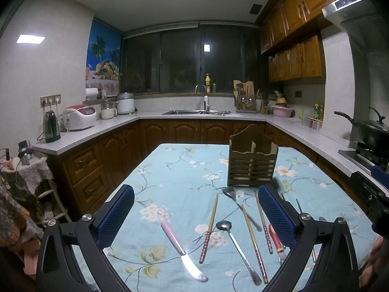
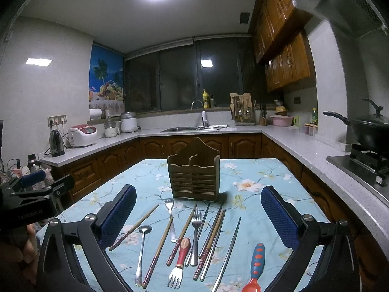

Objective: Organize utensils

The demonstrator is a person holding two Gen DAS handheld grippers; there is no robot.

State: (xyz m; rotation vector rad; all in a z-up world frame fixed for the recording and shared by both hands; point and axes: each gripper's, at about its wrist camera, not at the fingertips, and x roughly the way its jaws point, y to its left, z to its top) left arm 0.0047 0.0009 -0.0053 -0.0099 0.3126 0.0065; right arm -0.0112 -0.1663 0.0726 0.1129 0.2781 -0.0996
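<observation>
On the bench [image 2: 255, 170], over its flowered blue cloth, toward the far edge: one wooden caddy [image 2: 193, 174], upright, two front compartments; no utensil shows above its rim, and the inside is hidden.

Toward the near edge, loose and unsorted:
- chopsticks [image 2: 158, 253], wooden with patterned ends, several, fanned among the metal items;
- metal chopsticks [image 2: 228, 253], long, lying singly;
- spoons [image 2: 142, 250], two steel, plus one red and blue-handled spoon [image 2: 255, 267] at the right;
- forks [image 2: 195, 236], two steel, and a red-handled fork [image 2: 181, 260];
- pink-handled knife [image 1: 181, 248], apart at the left.

Left gripper [image 1: 194, 219]: fingers wide apart, holding nothing, above the spread. Right gripper [image 2: 198, 221]: likewise spread, holding nothing.

Progress, judged: nothing filed yet; every item listed awaits sorting into the caddy, presumably by kind. Crossed chopsticks may shift when a neighbour is lifted.
</observation>
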